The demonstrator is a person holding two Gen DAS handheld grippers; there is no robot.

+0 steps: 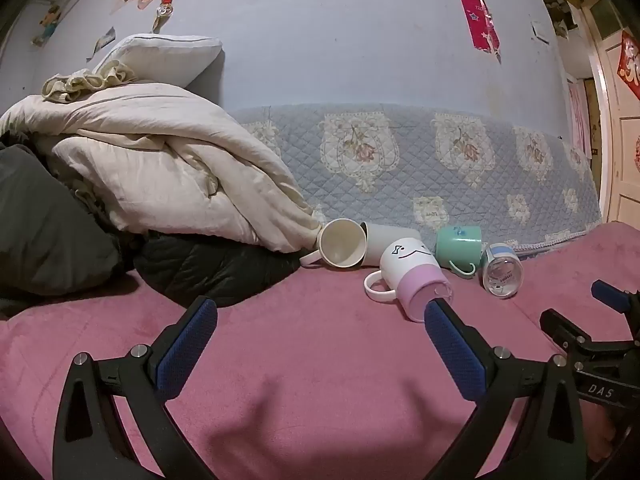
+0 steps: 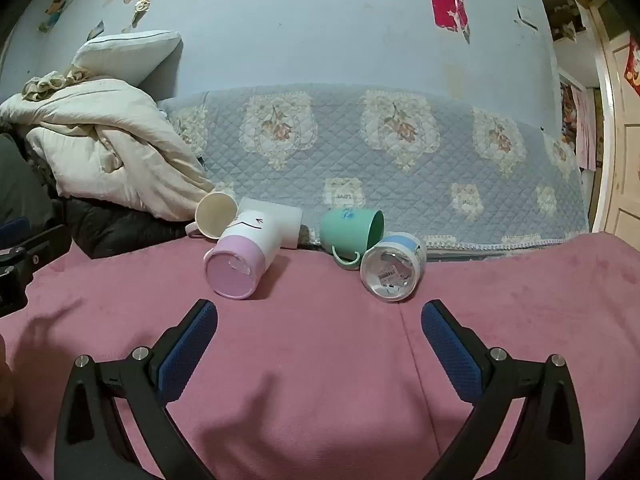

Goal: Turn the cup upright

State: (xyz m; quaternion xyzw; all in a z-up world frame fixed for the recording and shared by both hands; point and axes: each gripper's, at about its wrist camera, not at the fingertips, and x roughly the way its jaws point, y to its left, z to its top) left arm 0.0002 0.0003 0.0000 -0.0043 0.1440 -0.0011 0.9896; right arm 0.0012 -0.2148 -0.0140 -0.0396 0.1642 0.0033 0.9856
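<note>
Four cups lie on their sides on a pink bed cover. A white and pink mug (image 1: 412,276) (image 2: 240,258) points its base at me. Behind it lies a cream mug (image 1: 348,242) (image 2: 218,214) with its mouth facing me. A green mug (image 1: 458,246) (image 2: 352,230) lies to the right, and a blue and white cup (image 1: 502,270) (image 2: 394,266) lies beside it. My left gripper (image 1: 320,328) is open and empty, its right fingertip just in front of the pink mug. My right gripper (image 2: 319,326) is open and empty, short of the cups.
A pile of cream bedding (image 1: 160,152) (image 2: 108,148) and dark jackets (image 1: 208,268) lies at the left. A quilted blue cover (image 1: 440,160) (image 2: 400,152) lines the wall behind the cups. A door (image 1: 624,152) stands at the right. The right gripper (image 1: 600,328) shows in the left wrist view.
</note>
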